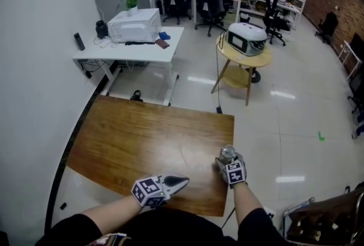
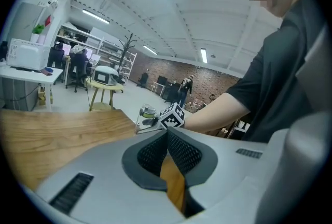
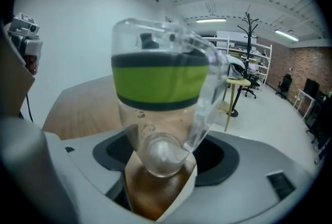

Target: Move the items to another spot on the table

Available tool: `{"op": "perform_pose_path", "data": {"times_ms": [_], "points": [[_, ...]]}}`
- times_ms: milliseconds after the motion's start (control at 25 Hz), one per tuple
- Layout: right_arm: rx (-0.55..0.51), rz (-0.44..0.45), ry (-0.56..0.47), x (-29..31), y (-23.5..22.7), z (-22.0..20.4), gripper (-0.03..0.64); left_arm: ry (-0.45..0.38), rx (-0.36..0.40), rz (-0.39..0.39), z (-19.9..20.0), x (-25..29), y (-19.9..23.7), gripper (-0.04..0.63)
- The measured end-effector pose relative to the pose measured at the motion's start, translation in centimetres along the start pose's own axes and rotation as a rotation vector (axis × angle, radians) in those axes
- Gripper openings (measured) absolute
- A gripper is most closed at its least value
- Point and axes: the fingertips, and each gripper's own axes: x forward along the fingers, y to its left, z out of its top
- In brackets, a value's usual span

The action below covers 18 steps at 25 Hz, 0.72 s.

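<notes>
Right gripper (image 1: 227,164) is clamping the tilted bottle (image 3: 158,83) by the table's (image 1: 142,136) right edge, where a slipping grip could drop it floorward; left gripper (image 1: 179,181) is sitting closed, empty.

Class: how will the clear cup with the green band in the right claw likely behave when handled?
The cup looks empty and clear plastic, so probably light and stiff. Its smooth round wall may slip in the right claw. Its base looks narrower than its top, so a push could tip it.
</notes>
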Motion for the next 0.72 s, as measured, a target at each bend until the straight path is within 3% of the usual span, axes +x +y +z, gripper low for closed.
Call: {"op": "perform_pose_path", "data": {"times_ms": [240,440,560,720], "points": [[0.041,0.008,0.007,-2.1,0.3,-0.2,0.400,-0.034,-0.029,0.028,0.1,-1.5,-0.2,0.005],[0.116,0.033,0.038,-7.1,2.3,-4.0,0.400,-0.080,-0.064,0.041,0.8,-5.2,0.5,0.005],[0.174,0.077,0.040,-10.5,6.7,-5.4,0.400,-0.124,-0.063,0.021,1.6,-8.9,0.8,0.005],[0.236,0.155,-0.013,-12.9,15.8,-3.0,0.399,-0.175,-0.037,-0.017,1.3,-15.4,2.0,0.005]]}}
